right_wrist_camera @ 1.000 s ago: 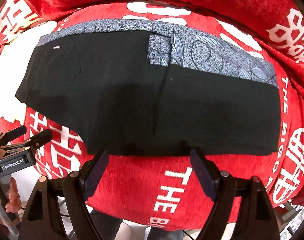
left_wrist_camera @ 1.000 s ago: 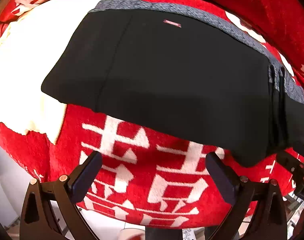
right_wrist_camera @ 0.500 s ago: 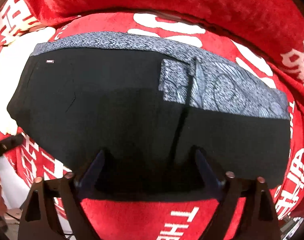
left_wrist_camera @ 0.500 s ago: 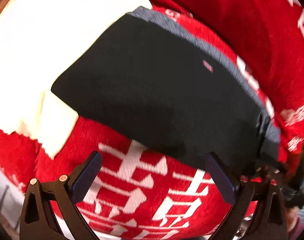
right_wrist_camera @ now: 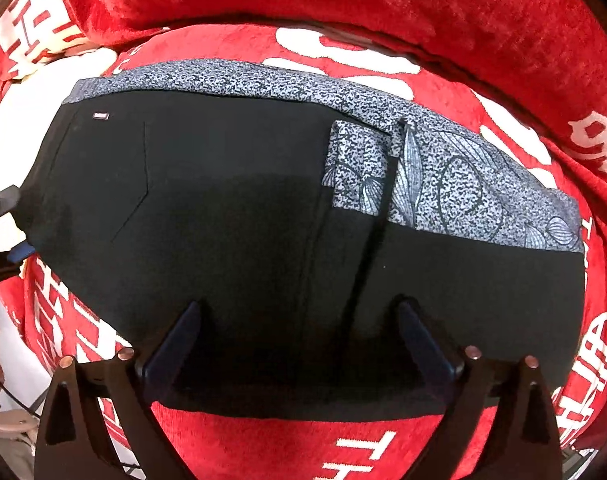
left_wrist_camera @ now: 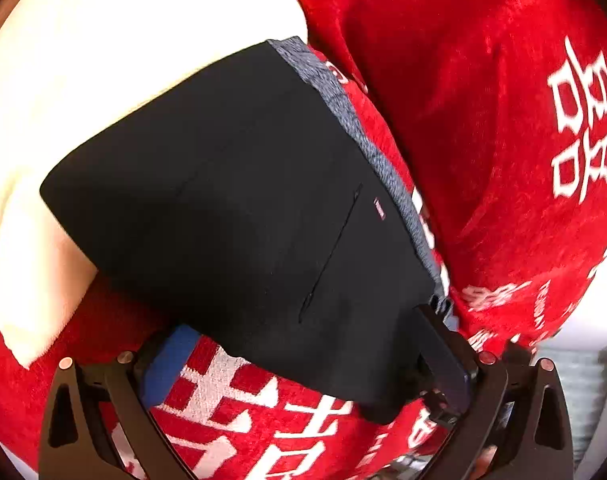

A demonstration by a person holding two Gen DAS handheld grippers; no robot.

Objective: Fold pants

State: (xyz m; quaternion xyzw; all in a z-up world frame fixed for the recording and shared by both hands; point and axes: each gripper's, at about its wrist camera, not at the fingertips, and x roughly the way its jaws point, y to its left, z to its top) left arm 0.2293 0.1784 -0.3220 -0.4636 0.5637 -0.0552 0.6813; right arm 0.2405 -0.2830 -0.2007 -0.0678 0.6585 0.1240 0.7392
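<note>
Black pants (right_wrist_camera: 243,240) lie on red blanket (right_wrist_camera: 383,8); room apparently unseen.

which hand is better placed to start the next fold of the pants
Probably the left. The left tongs already straddle an end corner of the black pants, jaws open. The right tongs are open too, over the middle of the near edge.
</note>
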